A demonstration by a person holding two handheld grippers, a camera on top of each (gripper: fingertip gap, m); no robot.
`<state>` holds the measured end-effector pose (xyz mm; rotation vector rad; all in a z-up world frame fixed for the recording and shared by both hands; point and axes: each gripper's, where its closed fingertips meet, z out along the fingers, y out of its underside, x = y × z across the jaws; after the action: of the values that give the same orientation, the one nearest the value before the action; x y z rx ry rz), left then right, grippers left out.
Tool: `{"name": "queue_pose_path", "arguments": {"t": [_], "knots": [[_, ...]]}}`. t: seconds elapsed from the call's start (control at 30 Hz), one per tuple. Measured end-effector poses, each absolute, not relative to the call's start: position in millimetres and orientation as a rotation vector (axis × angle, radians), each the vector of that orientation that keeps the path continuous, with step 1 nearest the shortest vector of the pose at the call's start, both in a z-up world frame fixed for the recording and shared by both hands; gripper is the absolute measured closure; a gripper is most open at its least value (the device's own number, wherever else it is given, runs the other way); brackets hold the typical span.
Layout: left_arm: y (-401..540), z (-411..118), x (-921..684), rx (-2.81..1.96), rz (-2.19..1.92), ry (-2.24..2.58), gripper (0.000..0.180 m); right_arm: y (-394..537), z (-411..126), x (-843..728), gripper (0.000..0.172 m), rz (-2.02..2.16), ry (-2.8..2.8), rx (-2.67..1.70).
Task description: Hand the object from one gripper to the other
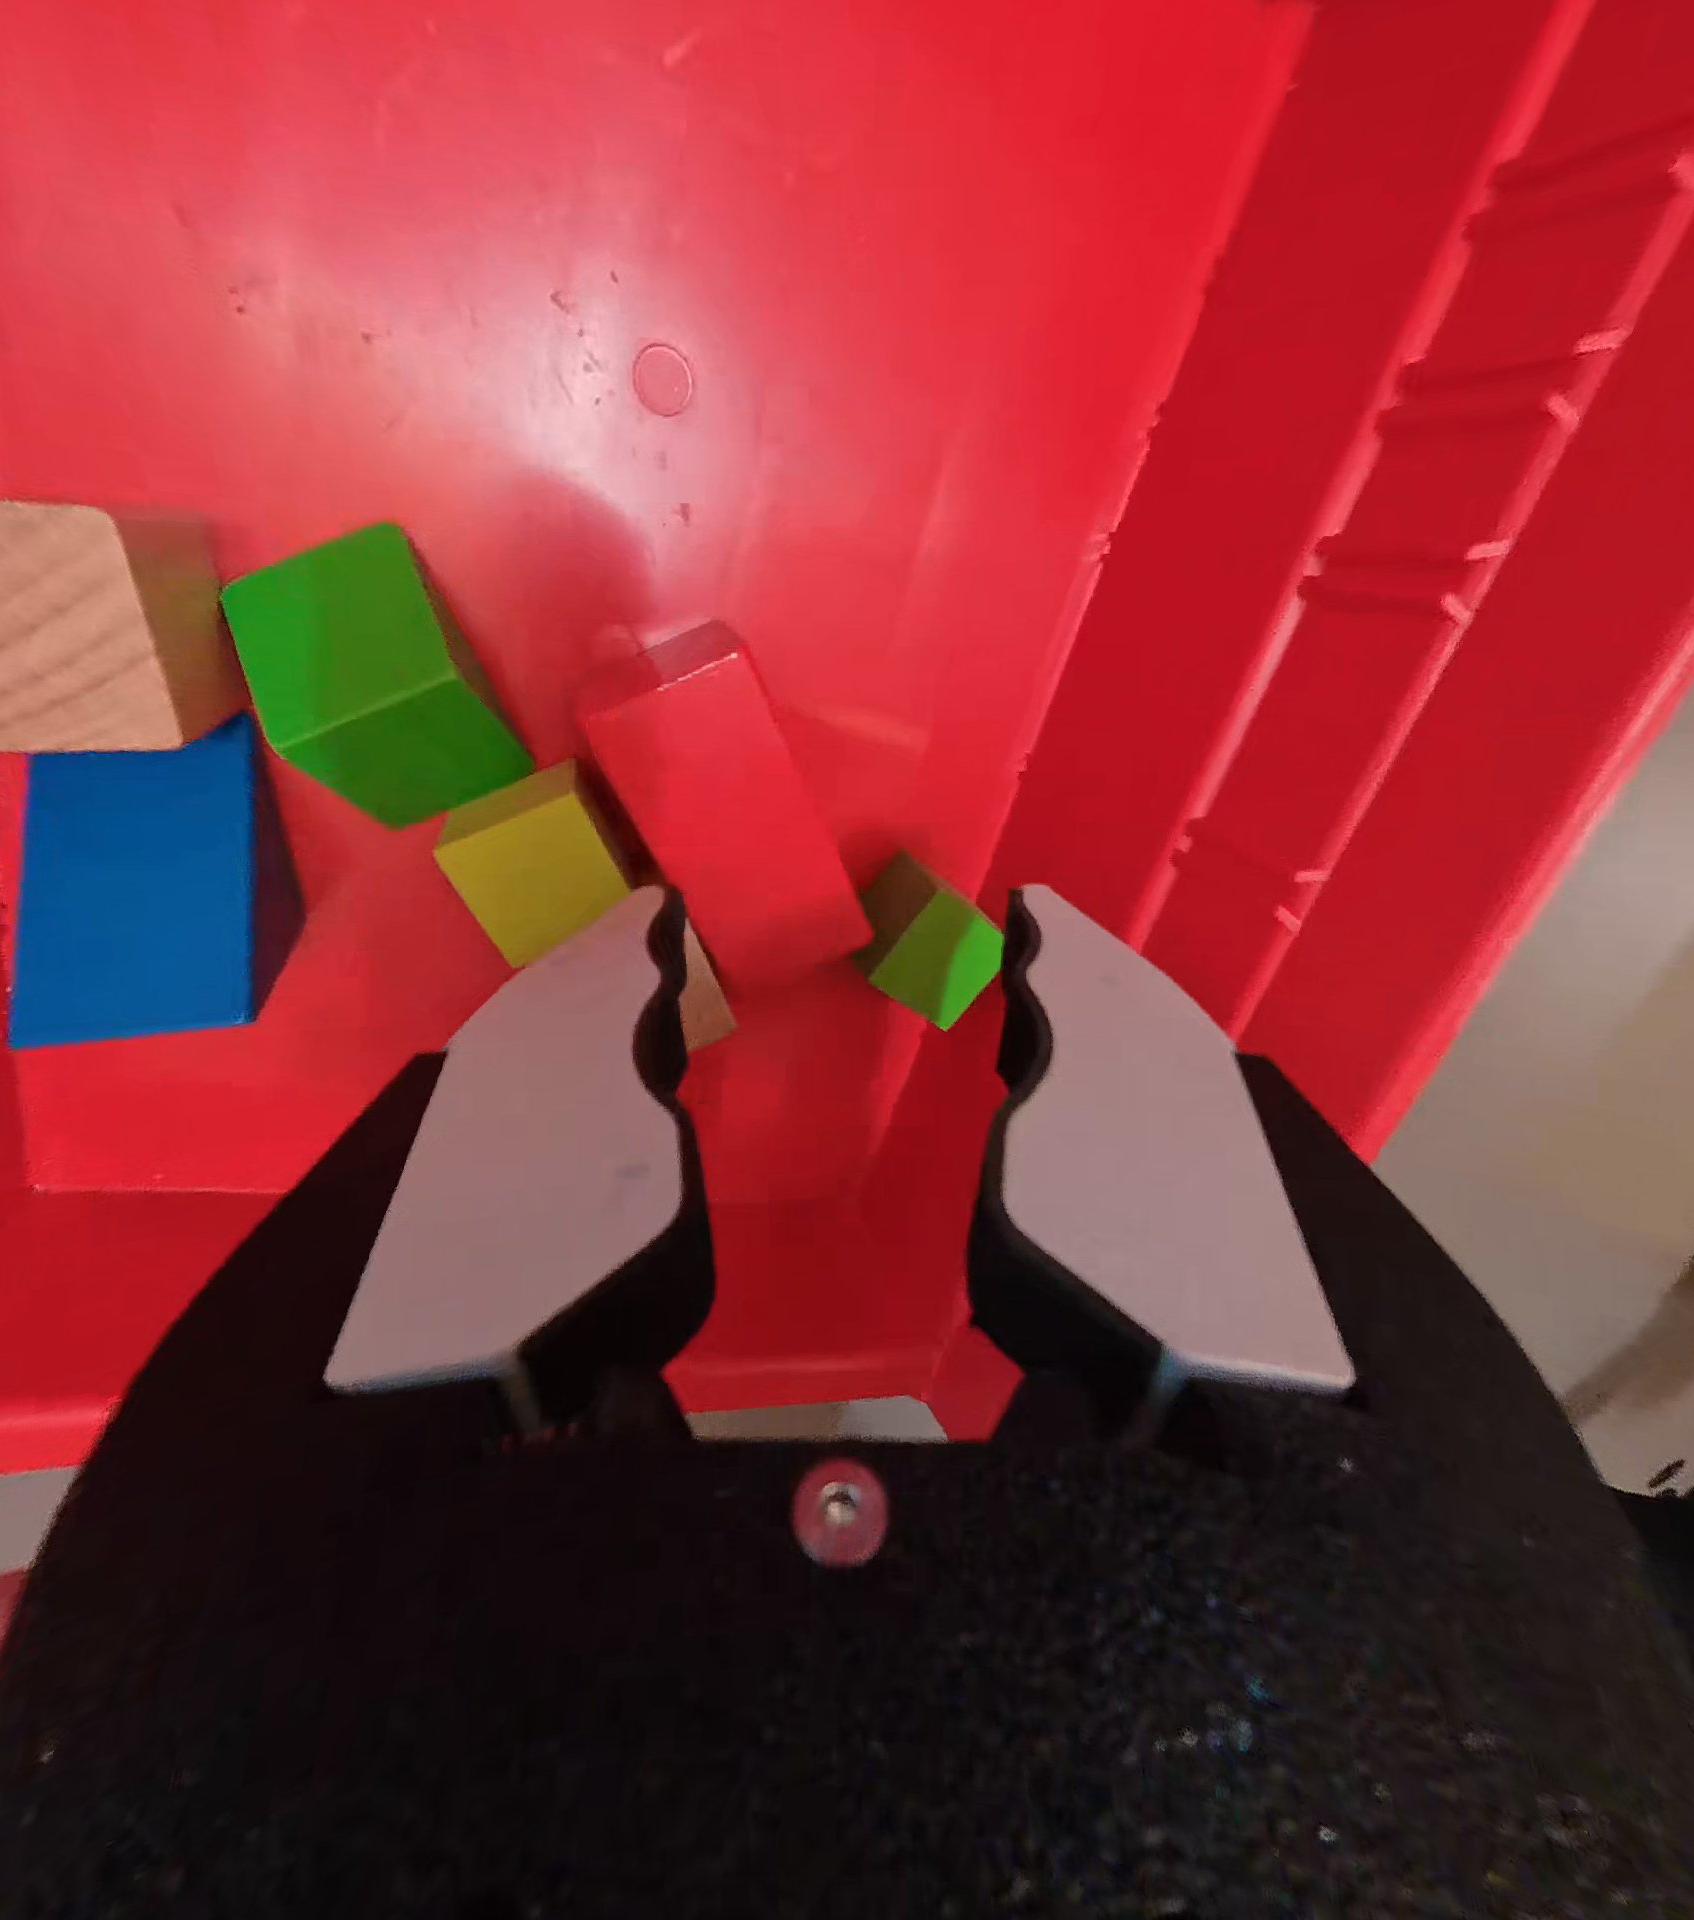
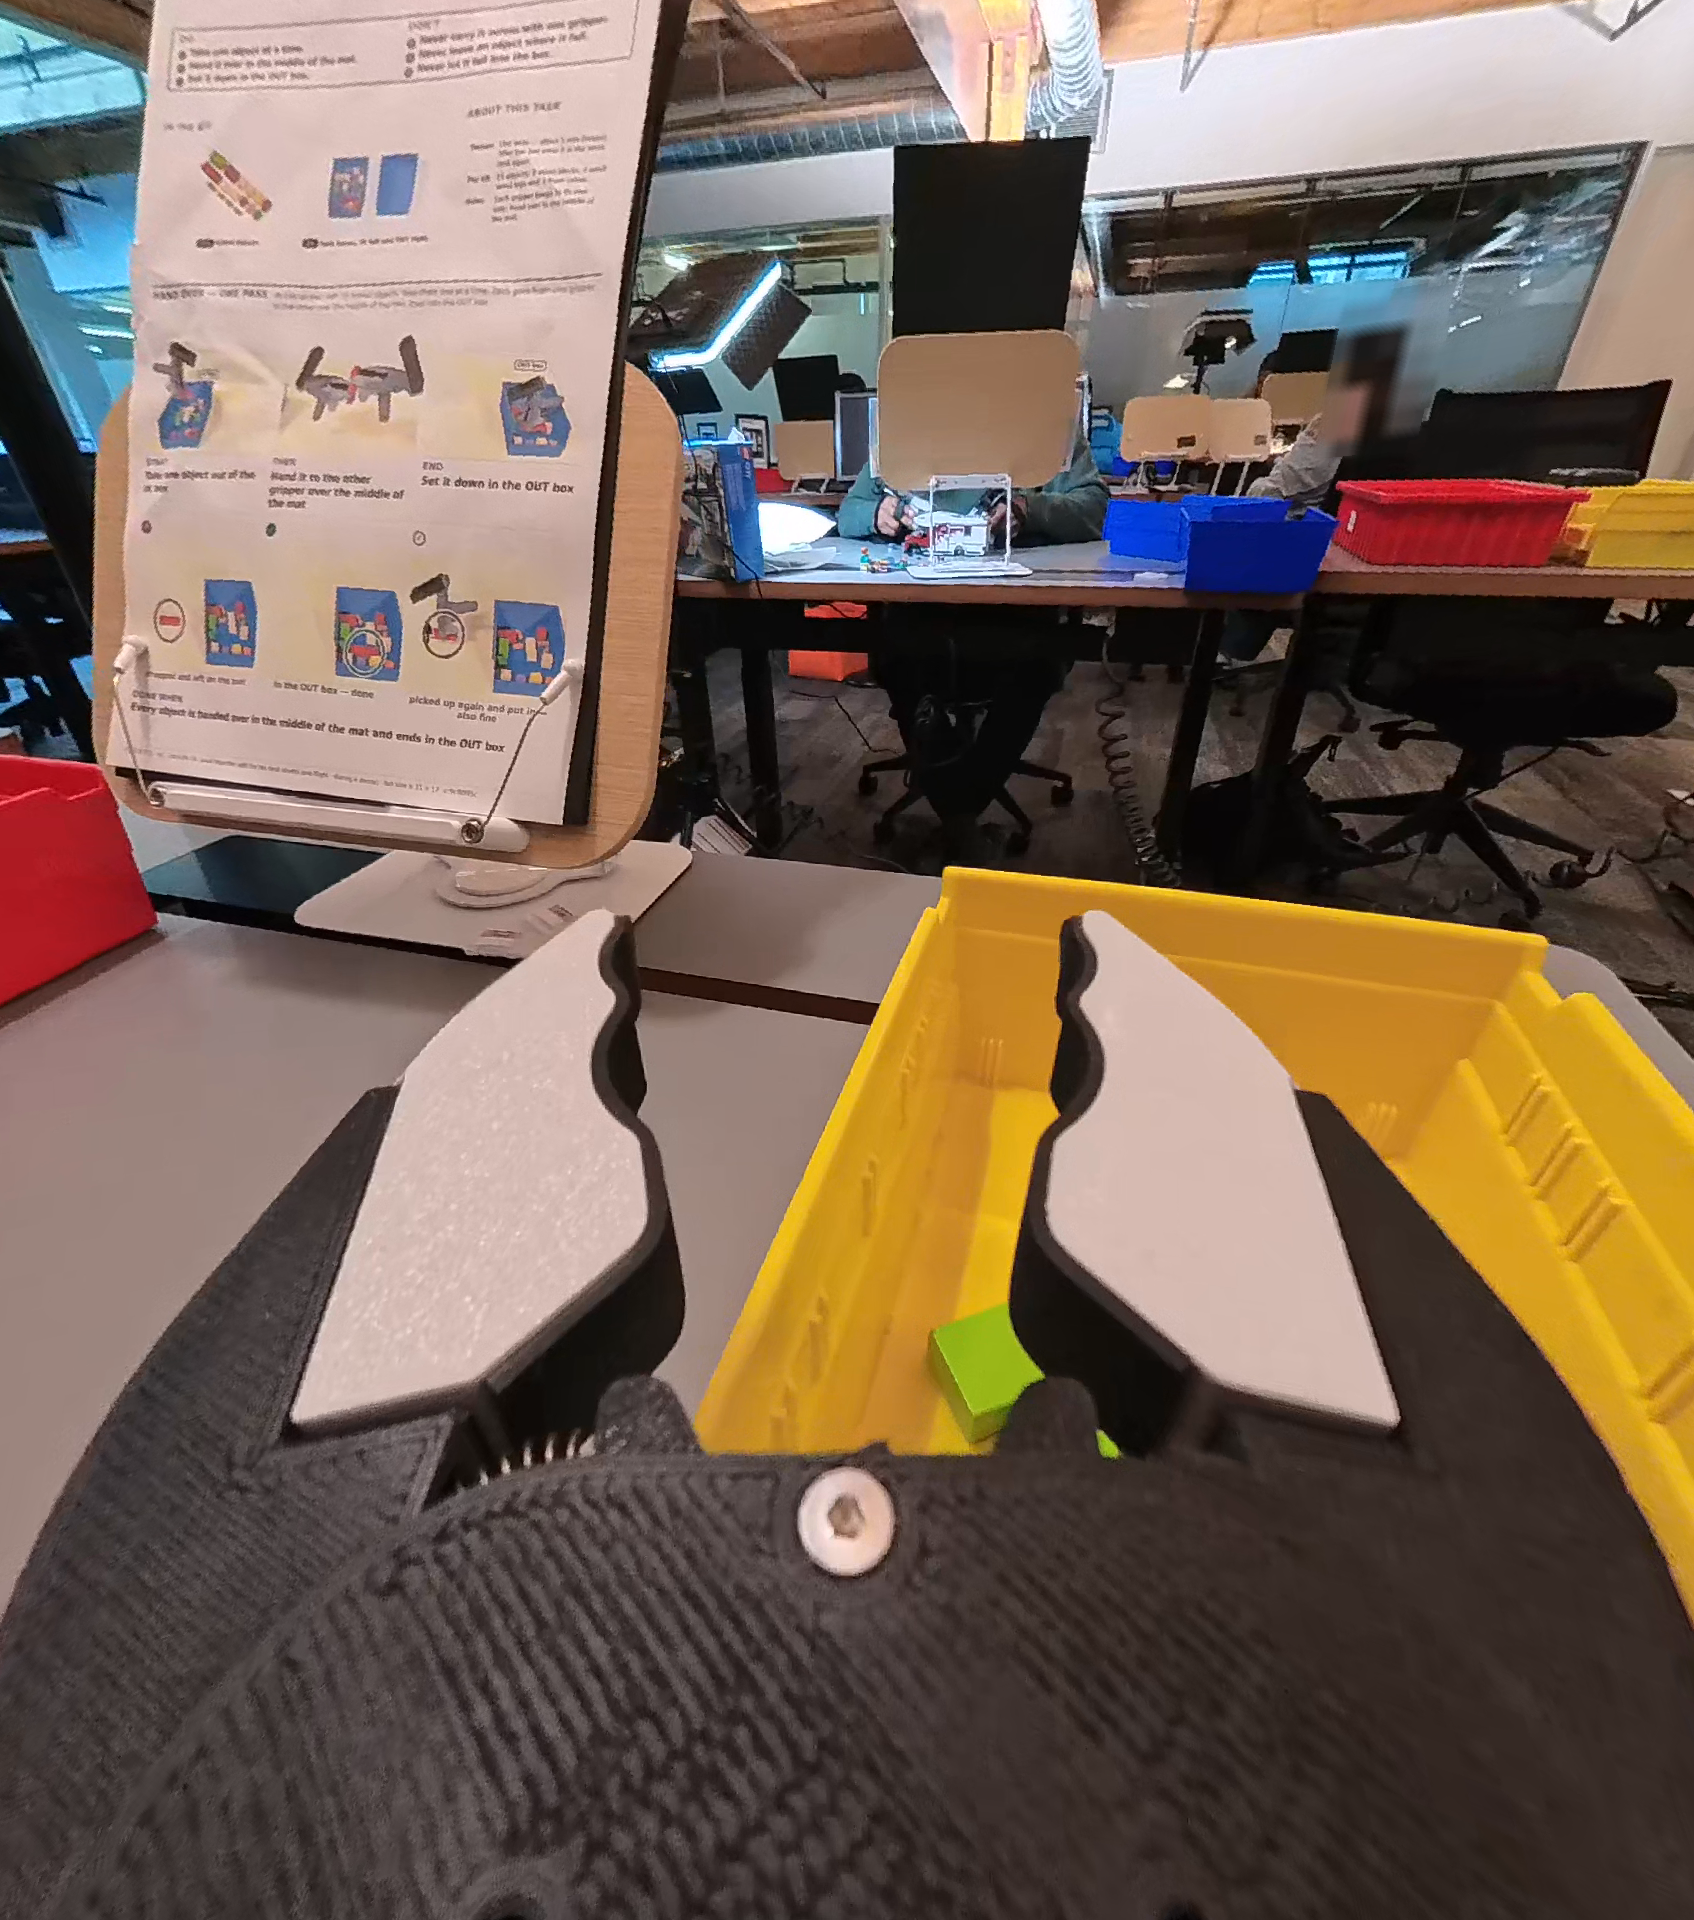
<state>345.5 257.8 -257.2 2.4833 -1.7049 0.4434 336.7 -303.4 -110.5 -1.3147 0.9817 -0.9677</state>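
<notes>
The left gripper (image 1: 838, 935) is hovering open, its fingers straddling the long red wooden block (image 1: 718, 800), whose long axis is running away from the fingertips; the right gripper (image 2: 848, 987) is waiting open and empty.

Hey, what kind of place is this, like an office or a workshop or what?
Likely an open-plan office used as a lab: long desks with office chairs, coloured plastic bins, and an instruction sheet on a stand.

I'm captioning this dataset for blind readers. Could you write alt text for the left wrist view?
The left gripper, jaws open and holding nothing, reaches into a red bin towards a long red block and a small green block. To the left lie yellow, larger green, blue and plain wooden blocks.
</notes>
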Motion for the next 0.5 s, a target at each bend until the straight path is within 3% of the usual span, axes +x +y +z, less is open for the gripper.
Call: {"name": "queue_pose_path", "arguments": {"t": [0.4,0.5], "knots": [[259,-282,340,2.500,0.173,-1.824,0.125,-309,-108,334,0.095,-0.921,0.990,-1.278],[258,-285,343,2.507,0.240,-1.826,0.133,-307,-108,334,0.096,-0.914,0.987,-1.279]]}}
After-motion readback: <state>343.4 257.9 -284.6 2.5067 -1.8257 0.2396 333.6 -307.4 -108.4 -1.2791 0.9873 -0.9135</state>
